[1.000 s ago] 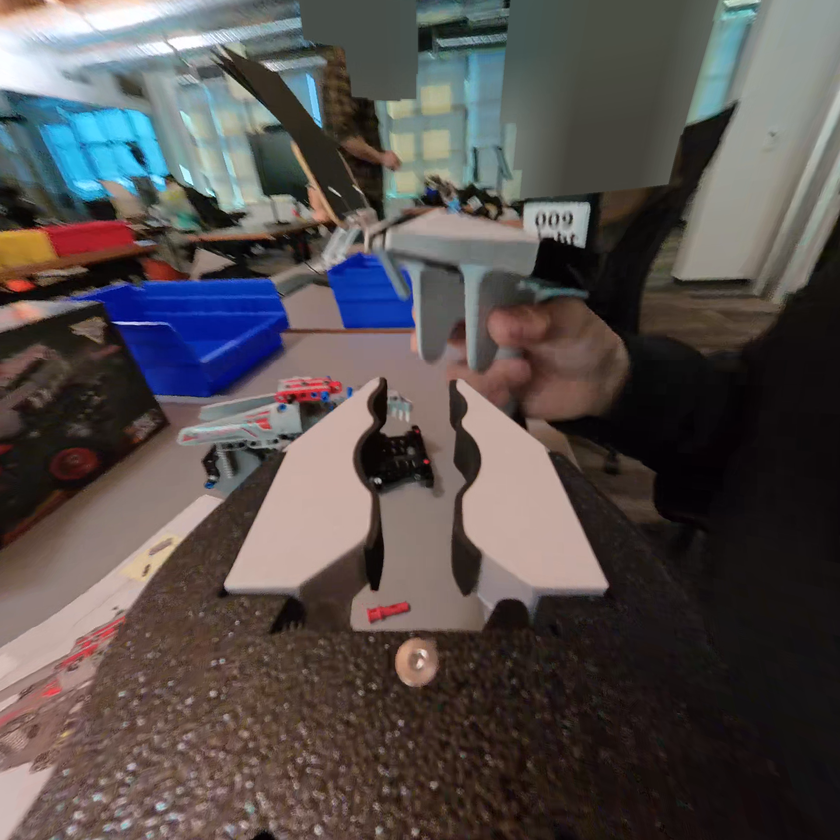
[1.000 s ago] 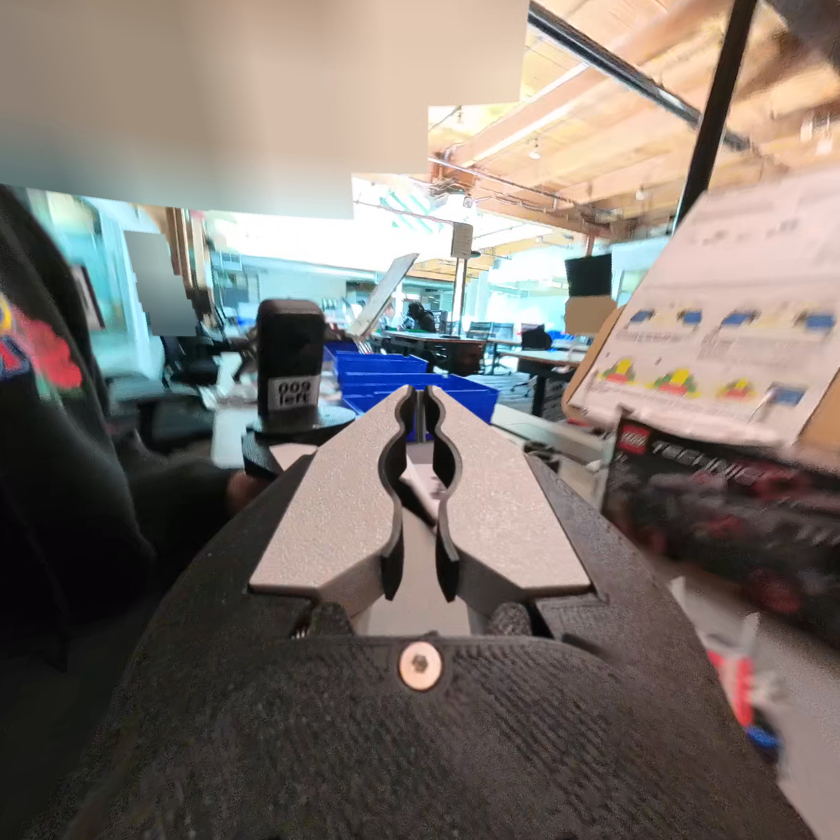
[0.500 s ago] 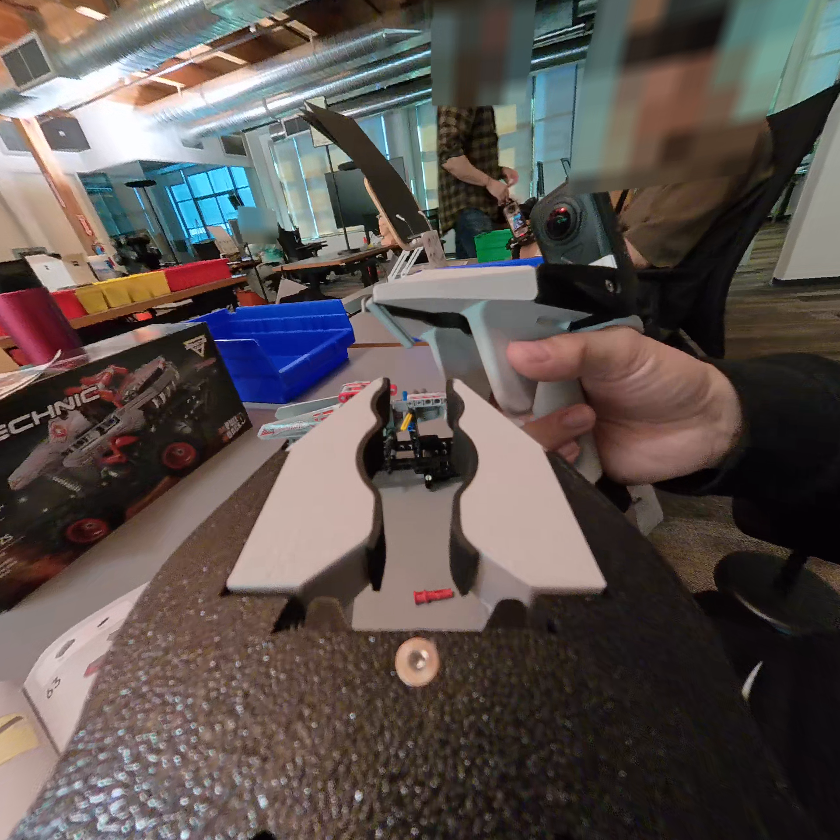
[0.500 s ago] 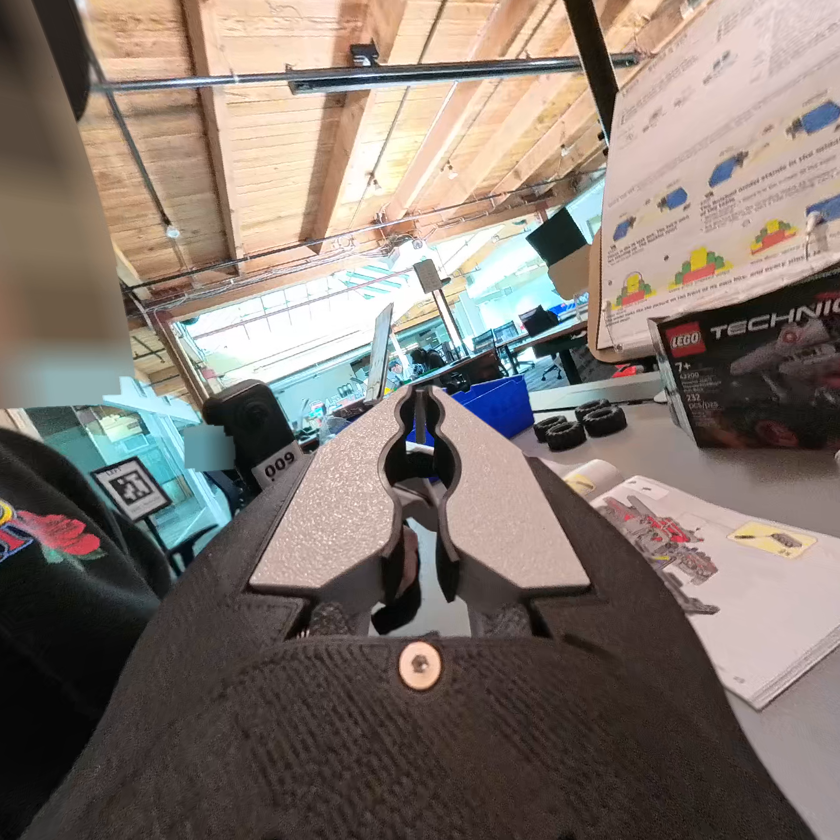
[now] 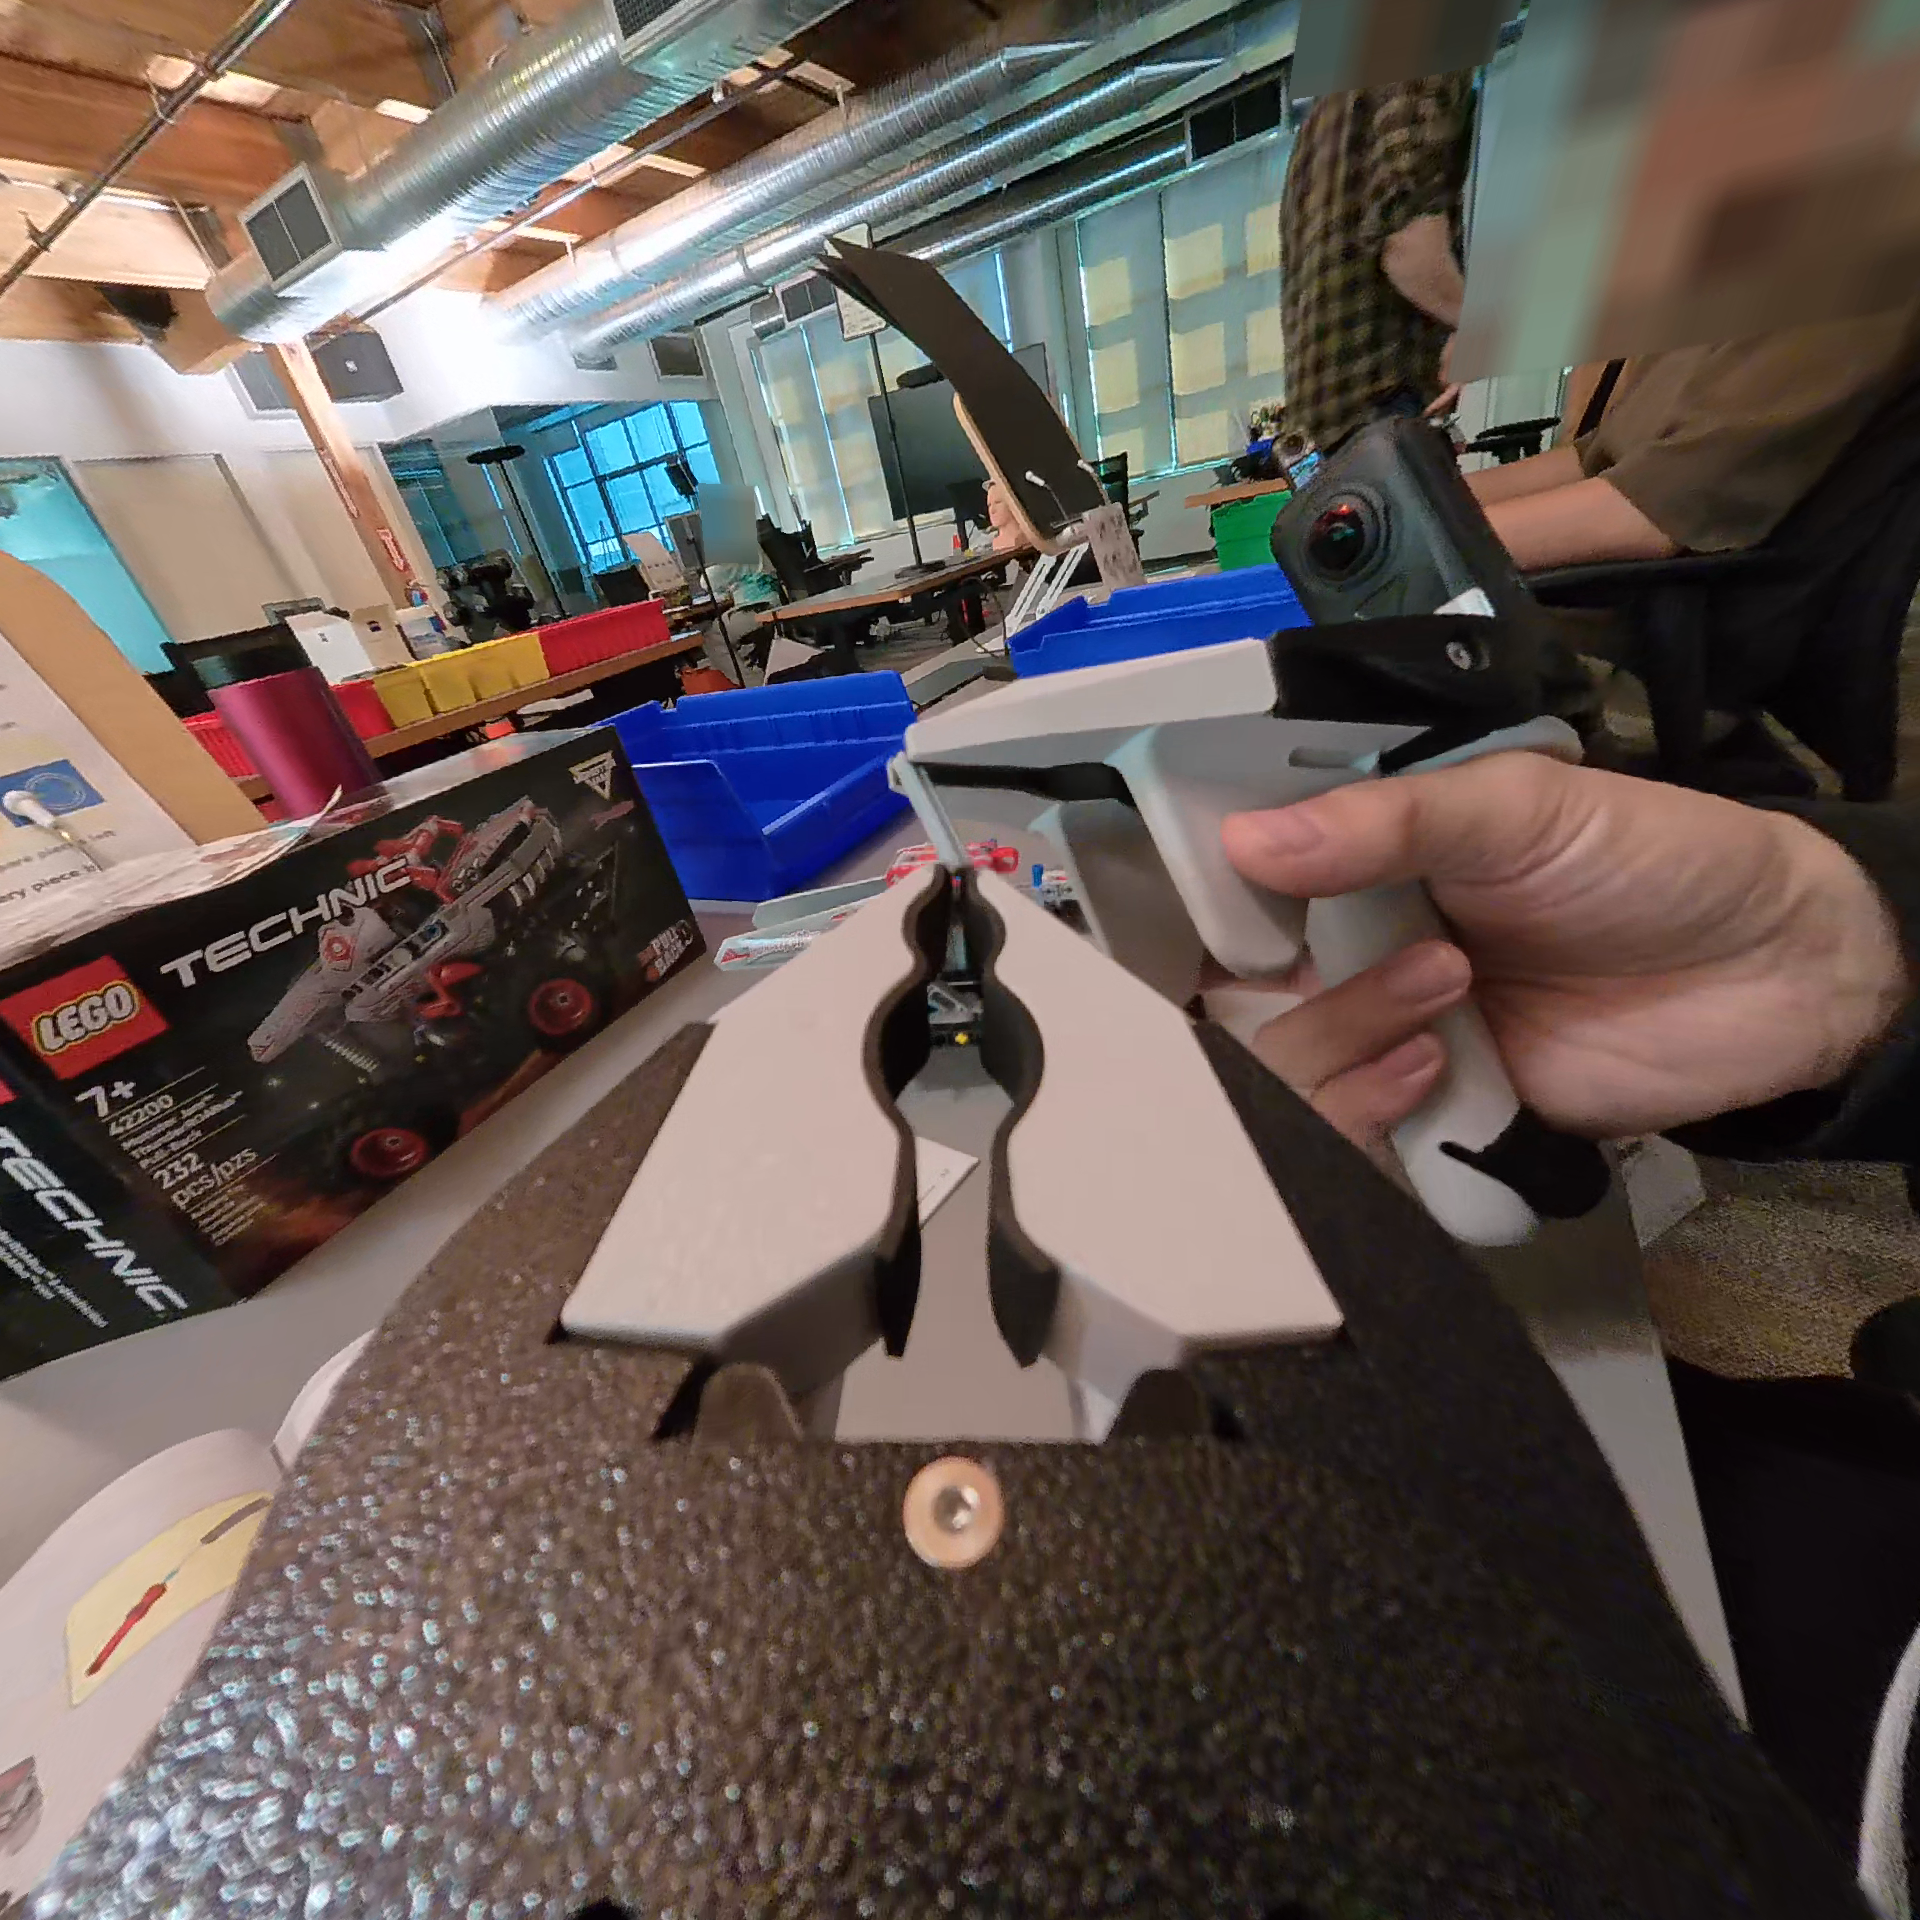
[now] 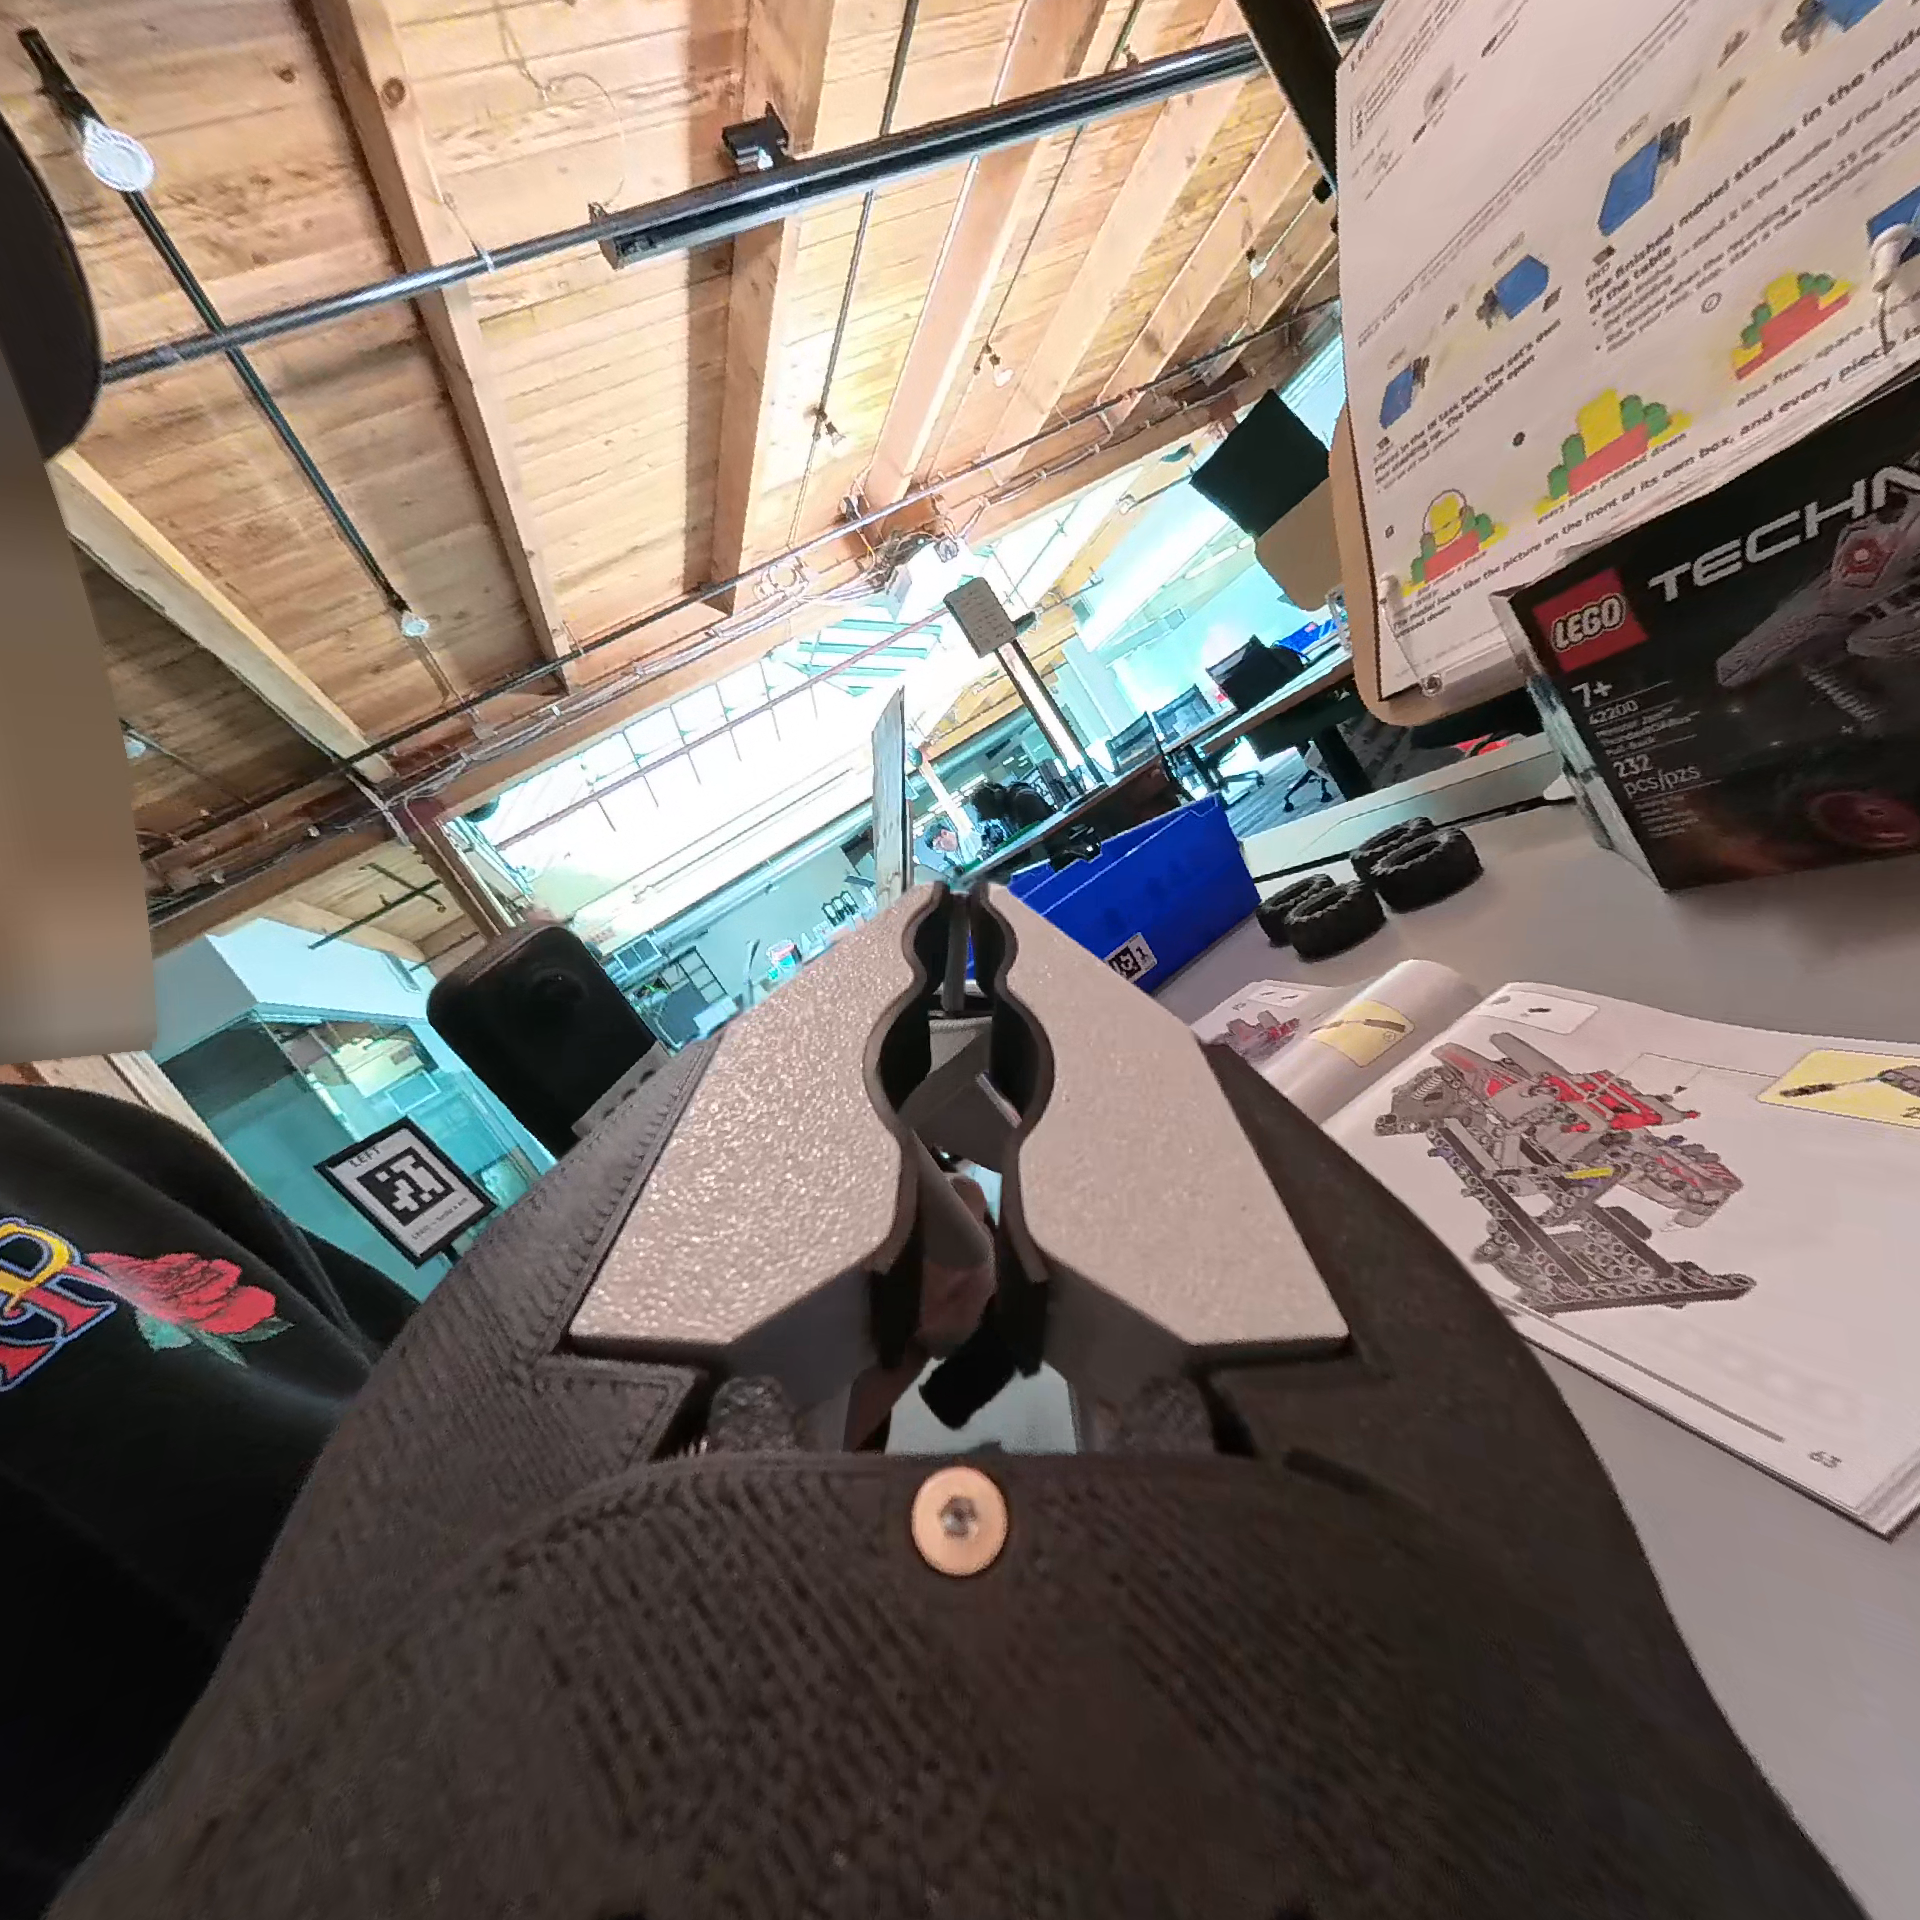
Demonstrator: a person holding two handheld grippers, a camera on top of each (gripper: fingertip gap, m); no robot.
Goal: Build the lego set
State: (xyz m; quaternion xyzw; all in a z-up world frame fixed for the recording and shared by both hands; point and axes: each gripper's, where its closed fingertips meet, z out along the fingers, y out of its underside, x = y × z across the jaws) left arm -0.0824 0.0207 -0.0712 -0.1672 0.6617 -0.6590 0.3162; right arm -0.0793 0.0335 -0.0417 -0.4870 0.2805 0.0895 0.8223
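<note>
- The left hand-held gripper has just drawn in; its jaws, wide apart half a second ago, now meet at the tips, seemingly pinching the lower end of the thin grey axle
- The right hand-held gripper stays clamped on that same axle, gripped by the person's hand; so both tools look to share one part
- We read this as a handover or a regrip in mid-air; whoever lets go first decides which
- The small red pin that lay at the base of the left fingers is out of sight now; we cannot tell where it went
- The half-built black chassis sits on the desk beyond the left jaws, with grey and red panels beside it and a blue bin behind
- The tyres wait unfitted near the set's box; the instruction booklet lies open; we judge plenty of the build remains
</note>
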